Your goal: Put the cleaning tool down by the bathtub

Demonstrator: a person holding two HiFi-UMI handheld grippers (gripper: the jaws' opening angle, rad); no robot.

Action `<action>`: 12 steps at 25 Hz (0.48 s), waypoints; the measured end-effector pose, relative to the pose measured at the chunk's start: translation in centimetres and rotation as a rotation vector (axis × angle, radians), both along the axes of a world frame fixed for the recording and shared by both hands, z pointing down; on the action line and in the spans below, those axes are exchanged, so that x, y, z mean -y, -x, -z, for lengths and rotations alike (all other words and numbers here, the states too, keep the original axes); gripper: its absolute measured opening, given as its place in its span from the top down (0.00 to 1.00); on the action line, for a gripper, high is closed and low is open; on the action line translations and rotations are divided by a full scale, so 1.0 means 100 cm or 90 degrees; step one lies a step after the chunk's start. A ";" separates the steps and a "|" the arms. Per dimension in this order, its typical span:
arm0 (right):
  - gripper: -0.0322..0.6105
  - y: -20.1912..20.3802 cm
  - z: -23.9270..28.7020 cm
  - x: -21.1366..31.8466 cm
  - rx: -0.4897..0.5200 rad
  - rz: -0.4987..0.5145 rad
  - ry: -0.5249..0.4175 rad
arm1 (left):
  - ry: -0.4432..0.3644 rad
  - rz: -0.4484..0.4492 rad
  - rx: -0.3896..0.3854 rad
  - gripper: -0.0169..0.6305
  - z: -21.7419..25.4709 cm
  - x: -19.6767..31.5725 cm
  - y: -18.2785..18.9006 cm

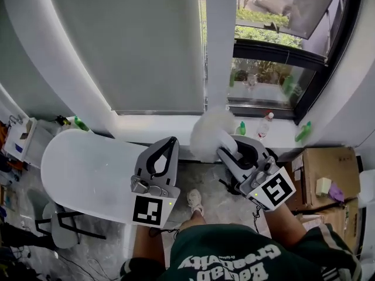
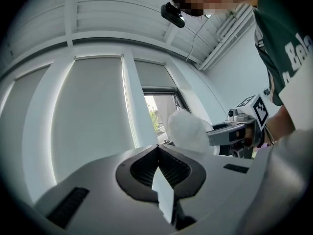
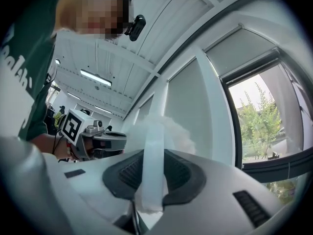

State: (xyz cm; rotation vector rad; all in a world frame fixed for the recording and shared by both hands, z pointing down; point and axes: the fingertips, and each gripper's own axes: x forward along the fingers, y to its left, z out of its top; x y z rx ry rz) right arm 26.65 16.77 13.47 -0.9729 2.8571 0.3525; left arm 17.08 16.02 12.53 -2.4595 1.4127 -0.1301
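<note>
Duster (image 1: 211, 132): clamped by its pale handle in the right gripper (image 1: 236, 148), jaws narrowed onto the handle from both sides. Pokes its fluffy white head out past the jaw tips, up and away from the person. Hangs in the air before the sill (image 1: 152, 122), head overlapping the sill's edge in the head view. Sits off the right end of the tub (image 1: 76, 168), apart from it. Left gripper (image 1: 170, 142): just left of the duster, over the tub's rim, jaws closed tip to tip, nothing between. Green bottles (image 1: 303, 132) along the sill.
</note>
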 end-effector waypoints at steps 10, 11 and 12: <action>0.80 0.037 -0.007 0.091 -0.009 -0.004 0.032 | 0.017 -0.010 -0.002 0.97 -0.007 0.102 0.038; 0.80 0.041 -0.009 0.100 -0.010 -0.003 0.033 | 0.018 -0.010 0.003 0.97 -0.008 0.111 0.041; 0.80 0.045 -0.010 0.109 -0.011 -0.001 0.033 | 0.019 -0.010 0.006 0.97 -0.010 0.121 0.045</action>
